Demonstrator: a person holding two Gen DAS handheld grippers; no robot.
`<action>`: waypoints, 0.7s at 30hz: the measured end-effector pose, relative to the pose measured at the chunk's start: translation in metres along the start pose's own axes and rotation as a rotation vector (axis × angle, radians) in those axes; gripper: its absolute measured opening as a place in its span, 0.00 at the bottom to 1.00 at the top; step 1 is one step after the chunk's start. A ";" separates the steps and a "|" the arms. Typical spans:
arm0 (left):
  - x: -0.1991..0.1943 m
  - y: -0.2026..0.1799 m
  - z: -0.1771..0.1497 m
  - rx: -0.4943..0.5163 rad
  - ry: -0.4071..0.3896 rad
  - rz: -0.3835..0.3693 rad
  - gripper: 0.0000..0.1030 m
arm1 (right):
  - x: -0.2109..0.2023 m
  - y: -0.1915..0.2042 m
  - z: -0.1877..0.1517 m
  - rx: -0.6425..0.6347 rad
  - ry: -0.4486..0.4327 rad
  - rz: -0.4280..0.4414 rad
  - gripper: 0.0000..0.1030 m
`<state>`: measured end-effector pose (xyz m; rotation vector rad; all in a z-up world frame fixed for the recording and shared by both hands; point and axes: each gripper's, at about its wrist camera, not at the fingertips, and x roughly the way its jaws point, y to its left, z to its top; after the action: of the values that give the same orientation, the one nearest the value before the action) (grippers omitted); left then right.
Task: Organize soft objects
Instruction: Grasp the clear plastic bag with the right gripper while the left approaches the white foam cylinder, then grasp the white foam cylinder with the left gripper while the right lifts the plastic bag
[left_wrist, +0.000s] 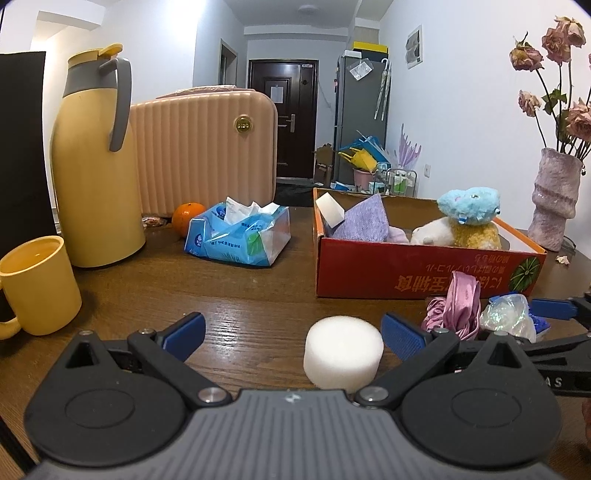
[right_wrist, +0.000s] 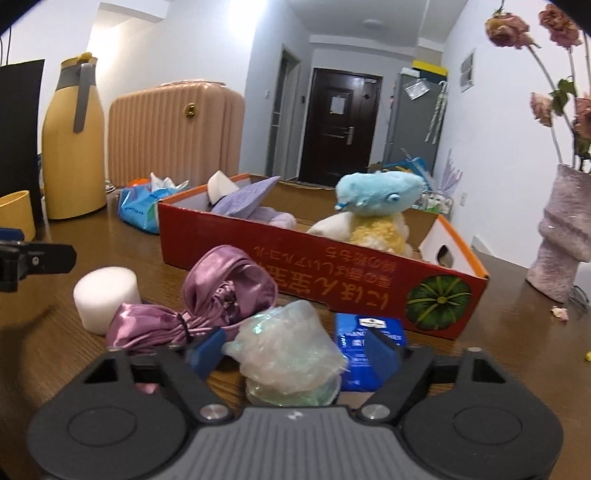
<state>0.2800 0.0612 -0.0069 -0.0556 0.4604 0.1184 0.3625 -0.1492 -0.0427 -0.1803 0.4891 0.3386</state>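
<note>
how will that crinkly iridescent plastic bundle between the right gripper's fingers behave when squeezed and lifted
The iridescent plastic bundle looks like thin crumpled film, so it will probably collapse under the right gripper rather than resist. Its glossy surface may slip. It seems very light, and loose folds could drag against the purple satin pouch beside it.

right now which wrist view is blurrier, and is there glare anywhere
Right wrist view is softer: the red cardboard box lettering smears. Left wrist view is sharp; its brown wooden table shows glare streaks, and walls bow from the fisheye in both.

wrist views, tabletop-low, sharing red box (left_wrist: 424, 273)
</note>
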 end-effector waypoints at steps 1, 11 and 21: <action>0.001 0.000 0.000 0.000 0.003 0.000 1.00 | 0.002 -0.001 0.001 0.002 0.004 0.014 0.59; 0.003 0.001 -0.001 -0.002 0.009 -0.002 1.00 | -0.006 -0.005 -0.002 0.031 -0.035 0.037 0.33; 0.005 0.002 0.000 -0.011 0.016 -0.002 1.00 | -0.031 -0.020 0.001 0.094 -0.183 -0.017 0.32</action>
<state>0.2840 0.0634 -0.0094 -0.0676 0.4759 0.1187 0.3443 -0.1761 -0.0249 -0.0613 0.3214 0.3116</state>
